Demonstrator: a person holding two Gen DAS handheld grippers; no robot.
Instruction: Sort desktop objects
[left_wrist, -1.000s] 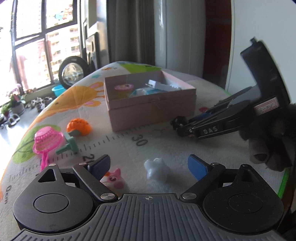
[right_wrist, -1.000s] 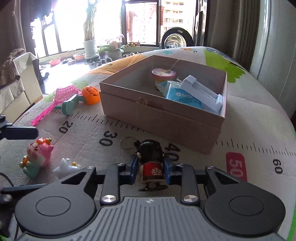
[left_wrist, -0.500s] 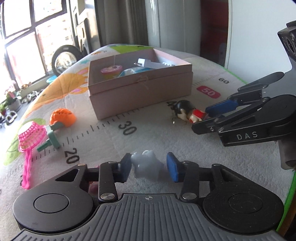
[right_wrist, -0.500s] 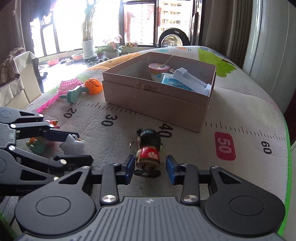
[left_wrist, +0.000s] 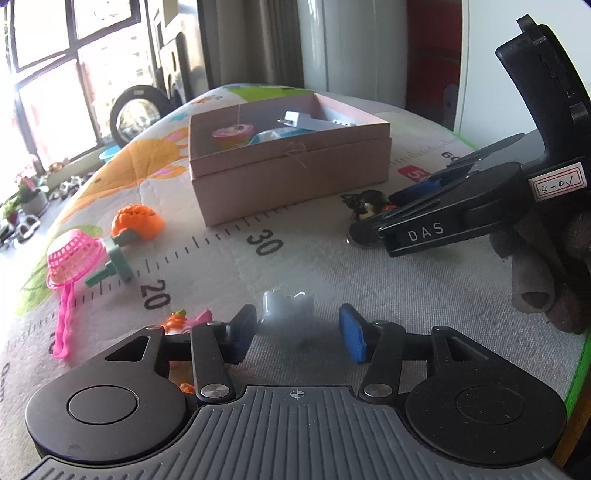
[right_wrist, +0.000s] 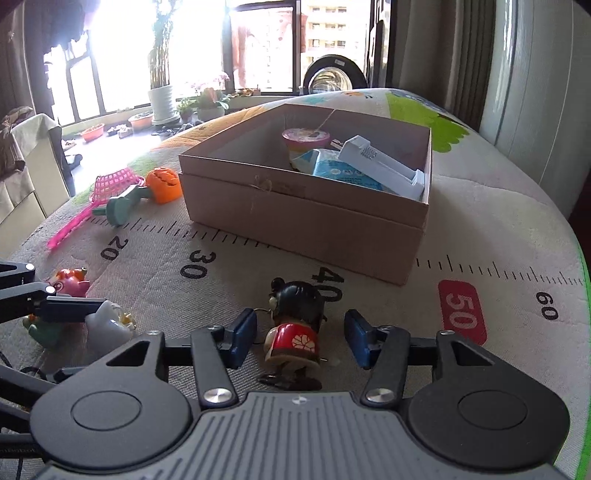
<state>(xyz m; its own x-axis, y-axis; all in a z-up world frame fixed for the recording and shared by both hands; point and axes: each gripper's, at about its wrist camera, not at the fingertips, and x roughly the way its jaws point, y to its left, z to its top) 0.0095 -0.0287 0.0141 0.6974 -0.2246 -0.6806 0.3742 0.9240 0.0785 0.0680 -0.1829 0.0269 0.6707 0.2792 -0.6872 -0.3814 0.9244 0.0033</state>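
The white toy lies between the just-reopened jaws of the left gripper, touching the left pad with a gap at the right one, so closing off-centre could nudge it aside. The doll stands untouched between the right gripper's parted jaws and may topple. Ahead, the box is fairly full; the pink pig sits beside the left jaws.
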